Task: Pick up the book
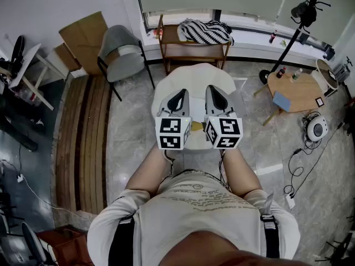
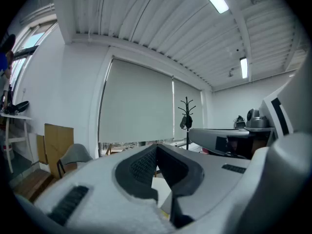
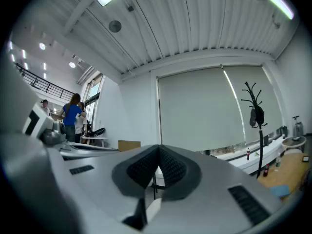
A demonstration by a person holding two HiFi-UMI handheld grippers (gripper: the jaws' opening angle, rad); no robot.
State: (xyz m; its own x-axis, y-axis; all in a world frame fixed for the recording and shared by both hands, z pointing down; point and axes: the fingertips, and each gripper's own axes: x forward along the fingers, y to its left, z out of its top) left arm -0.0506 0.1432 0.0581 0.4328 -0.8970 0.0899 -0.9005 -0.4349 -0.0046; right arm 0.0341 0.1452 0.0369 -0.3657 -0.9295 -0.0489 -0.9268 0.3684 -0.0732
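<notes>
In the head view I hold both grippers side by side, level, over a small round white table. The left gripper is shut, its dark pads meeting at the tip with nothing between them. The right gripper is shut and empty as well. Between the two gripper bodies a flat white thing with a yellow edge, likely the book, lies on the table, mostly hidden. The left gripper view looks along the closed left gripper toward a window blind. The right gripper view shows the closed right gripper the same way.
A grey chair stands left of the table. Behind it is a wooden rack with a striped cloth. A low wooden table, a coat stand and floor cables are at the right. People stand far off.
</notes>
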